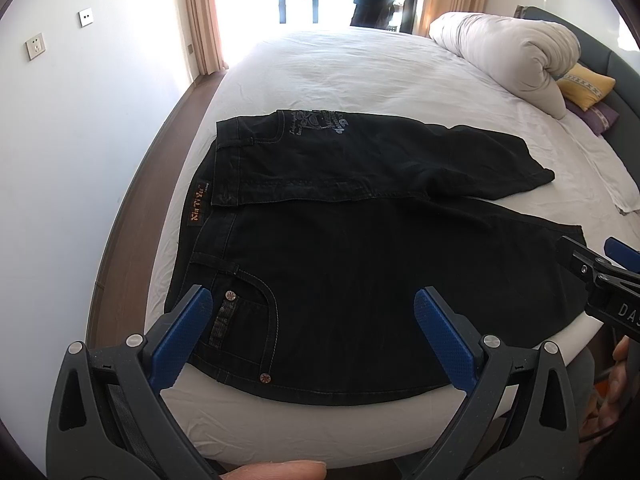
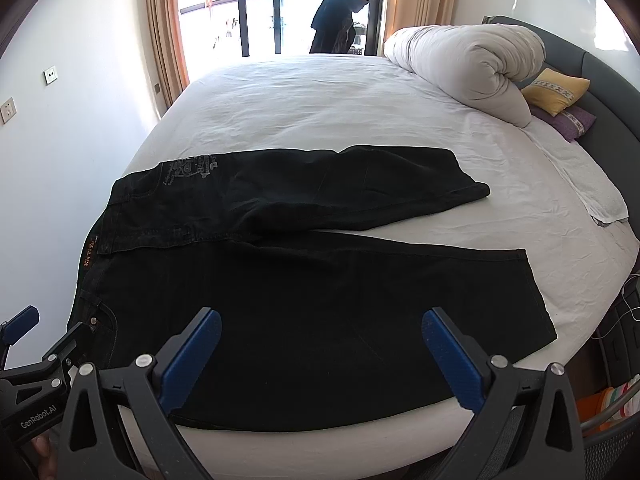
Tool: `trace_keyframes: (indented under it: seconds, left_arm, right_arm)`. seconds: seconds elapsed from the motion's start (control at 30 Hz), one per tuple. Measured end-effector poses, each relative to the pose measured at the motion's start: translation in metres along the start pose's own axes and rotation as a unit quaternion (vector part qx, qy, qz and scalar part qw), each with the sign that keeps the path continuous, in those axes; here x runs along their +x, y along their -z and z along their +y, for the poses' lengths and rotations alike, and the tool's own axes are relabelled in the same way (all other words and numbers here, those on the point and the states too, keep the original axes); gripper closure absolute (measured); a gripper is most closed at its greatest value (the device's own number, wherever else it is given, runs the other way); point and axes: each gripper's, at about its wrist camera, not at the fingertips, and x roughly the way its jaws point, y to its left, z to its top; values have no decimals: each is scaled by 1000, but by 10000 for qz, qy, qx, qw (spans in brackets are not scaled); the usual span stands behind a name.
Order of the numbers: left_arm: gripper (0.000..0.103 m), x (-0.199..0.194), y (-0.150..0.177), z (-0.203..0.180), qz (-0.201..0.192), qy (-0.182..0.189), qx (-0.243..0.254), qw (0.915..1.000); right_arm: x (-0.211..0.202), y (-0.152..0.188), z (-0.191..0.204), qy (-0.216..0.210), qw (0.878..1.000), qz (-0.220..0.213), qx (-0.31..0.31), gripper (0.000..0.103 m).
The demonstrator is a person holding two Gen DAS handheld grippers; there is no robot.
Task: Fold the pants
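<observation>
Pants (image 1: 360,280): black jeans, flat on the bed (image 1: 360,68) near its front edge, waistband to my left, legs running right. The far half is turned over onto the near half at the waist, showing a printed pocket (image 1: 316,122); its leg angles away toward the pillows, so the two legs fork apart. An orange label (image 1: 196,204) sits at the waistband.

Left gripper (image 1: 312,332): mine, held wide open above the near front pocket and hip of the pants, holding nothing. I cannot tell whether the blue pads (image 1: 182,336) touch the cloth.

Right gripper (image 2: 320,356): mine, also spread wide, empty, over the near leg at the bed's front edge. In the left view it shows at the right margin, beside the near leg's hem.

Bed: white sheet, lightly creased.

Duvet (image 2: 472,68): rolled, white, at the far right by the headboard.

Cushions: one yellow (image 2: 554,90), one purple (image 2: 572,120), just beside the duvet.

Towel (image 2: 592,192): white, folded, at the bed's right edge.

Curtains (image 2: 164,28): tan, framing a bright glass door.

Wall sockets (image 1: 35,46): on the left wall.
</observation>
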Motion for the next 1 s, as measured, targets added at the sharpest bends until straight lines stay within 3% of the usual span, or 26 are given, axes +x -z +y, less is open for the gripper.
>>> trace_keyframes:
  seconds: [1.0]
  left_arm:
    - [0,3,2,1,21,-2,4,10000]
  right_arm:
    - [6,13,-1,0,10000,57,-22,0]
